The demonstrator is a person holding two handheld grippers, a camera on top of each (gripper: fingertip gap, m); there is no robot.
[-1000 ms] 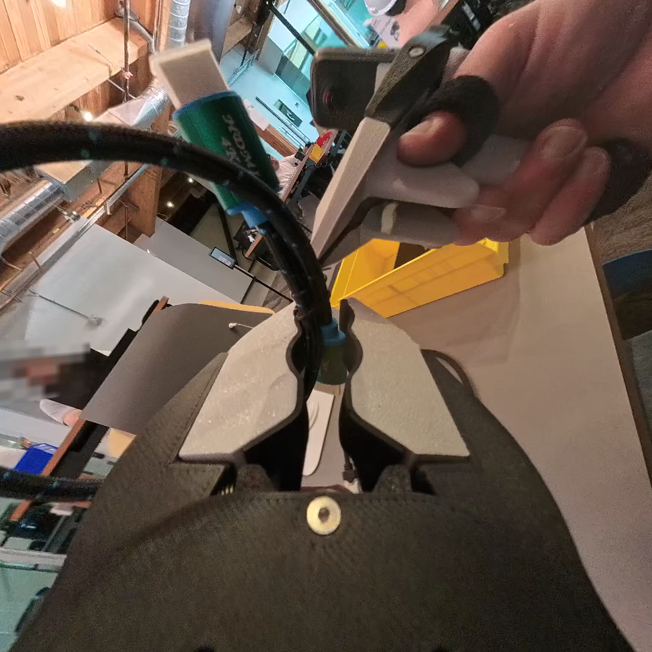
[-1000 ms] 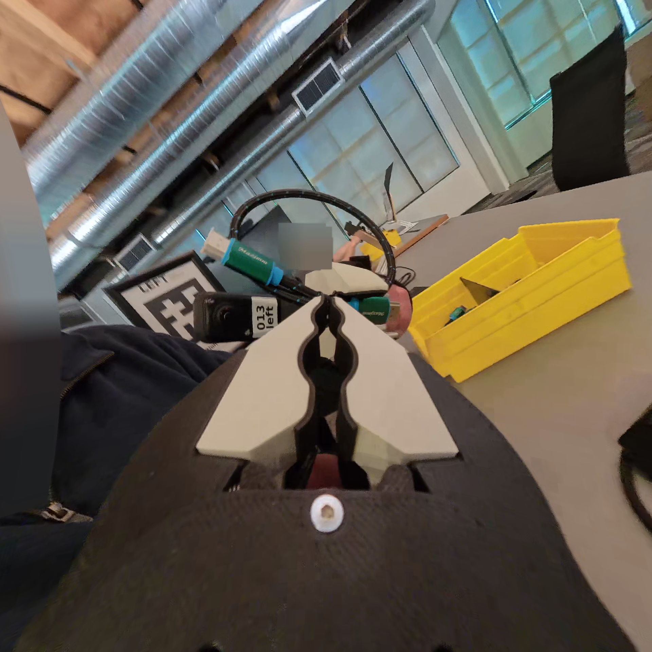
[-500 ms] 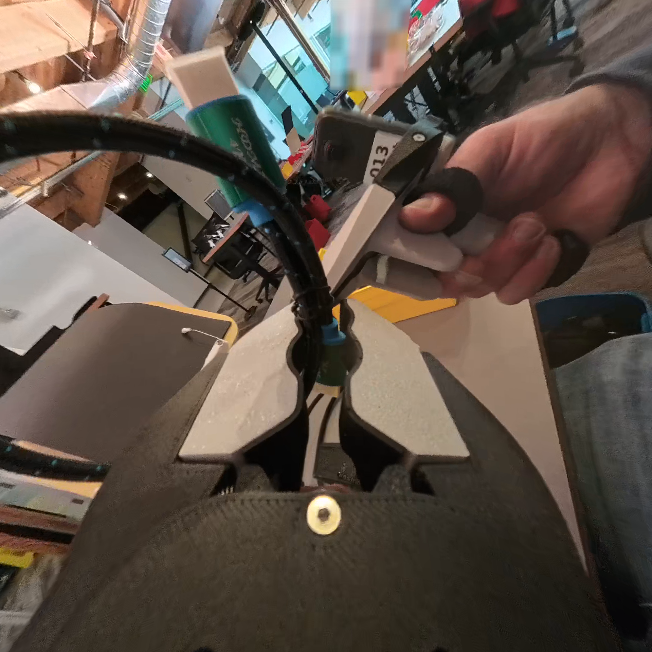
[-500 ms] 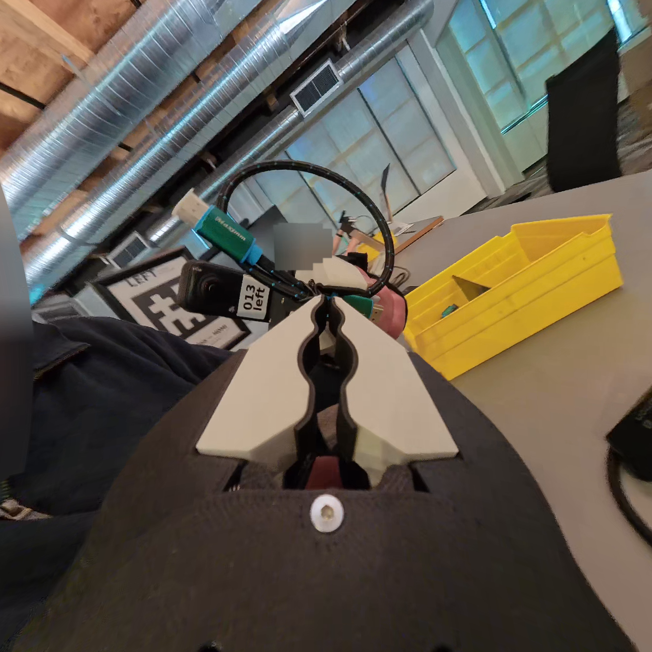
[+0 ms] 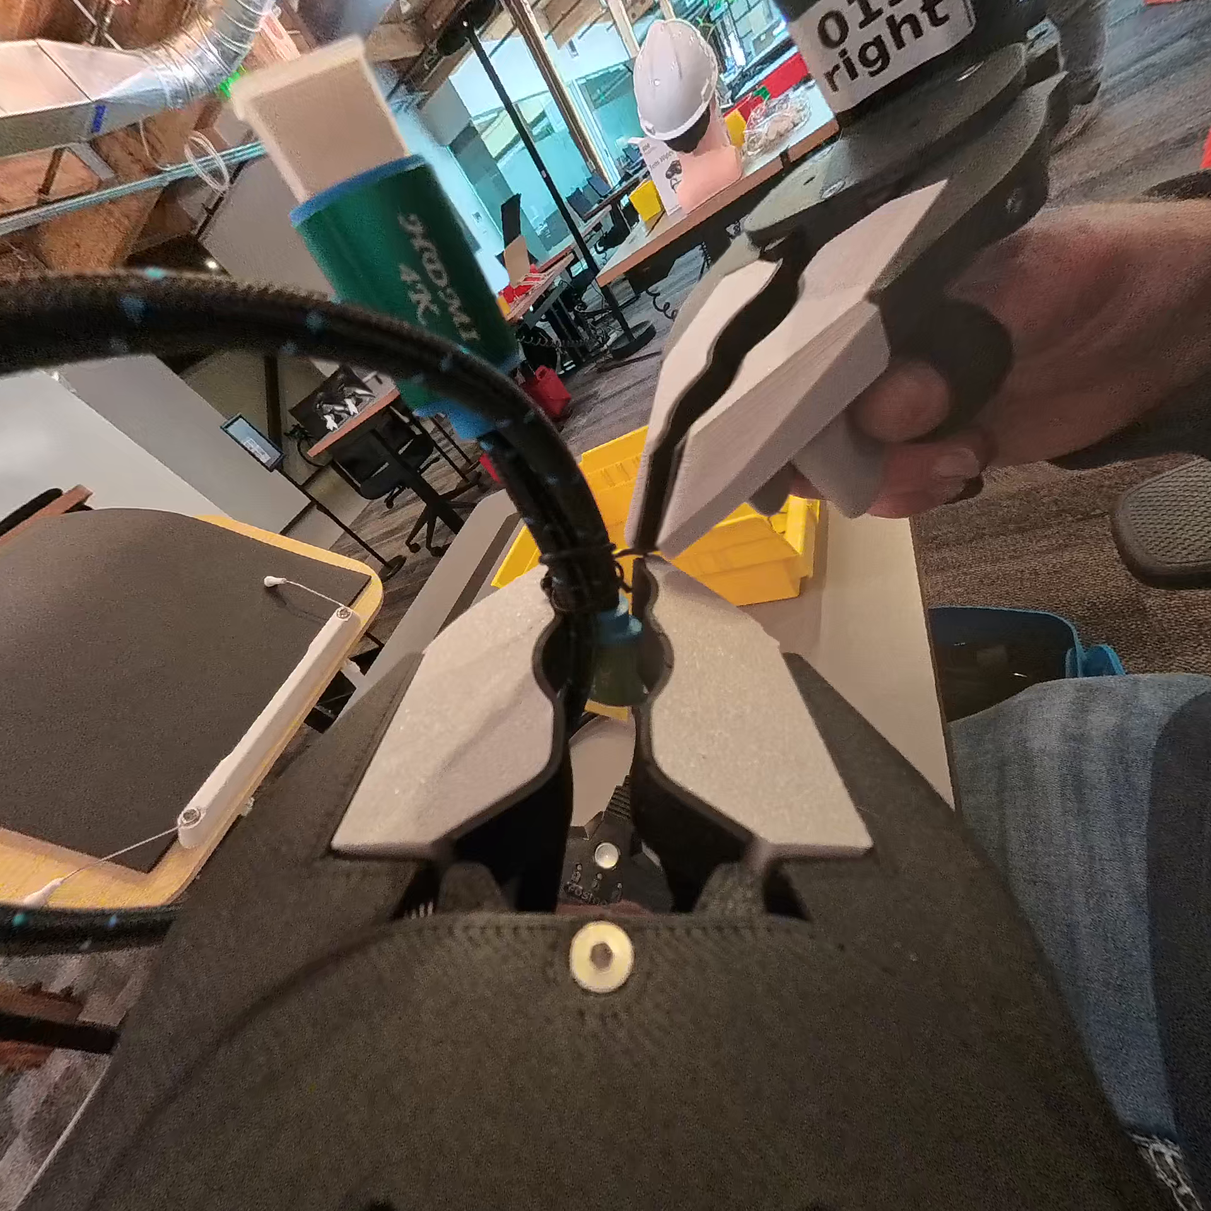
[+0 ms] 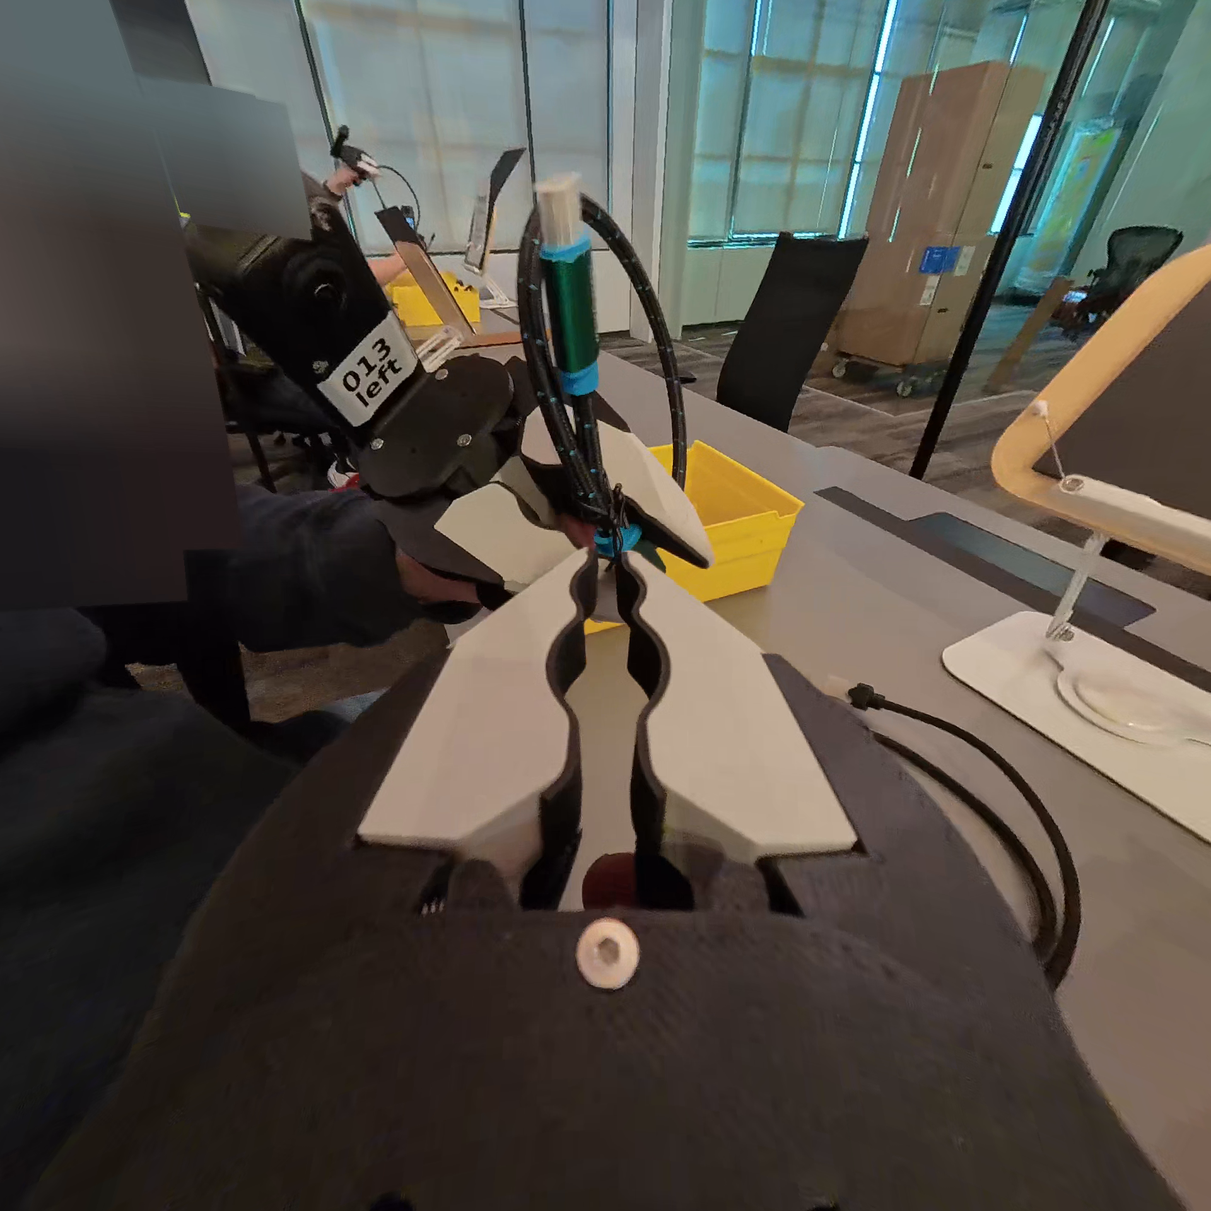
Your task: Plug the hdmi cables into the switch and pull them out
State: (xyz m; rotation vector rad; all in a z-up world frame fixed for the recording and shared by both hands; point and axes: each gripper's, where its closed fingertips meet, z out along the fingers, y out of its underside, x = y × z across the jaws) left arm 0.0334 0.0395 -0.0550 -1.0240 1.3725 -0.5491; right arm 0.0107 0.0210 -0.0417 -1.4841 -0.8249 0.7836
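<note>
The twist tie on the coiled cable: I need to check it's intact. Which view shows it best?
The left wrist view: the twist tie sits close, its black wraps distinct around the cable. The right wrist view shows it farther off, as thin dark strands partly hidden by the tool tips.

Each wrist view close behind its tongs, facing the other, sharing yellow bin (image 5: 734, 557) (image 6: 740, 524), looped cable (image 5: 327, 327) (image 6: 655, 367)

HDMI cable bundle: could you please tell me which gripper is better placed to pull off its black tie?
Right: the right gripper has its tips pinching the tie, while the left gripper is busy clamping the cable bundle.
</note>
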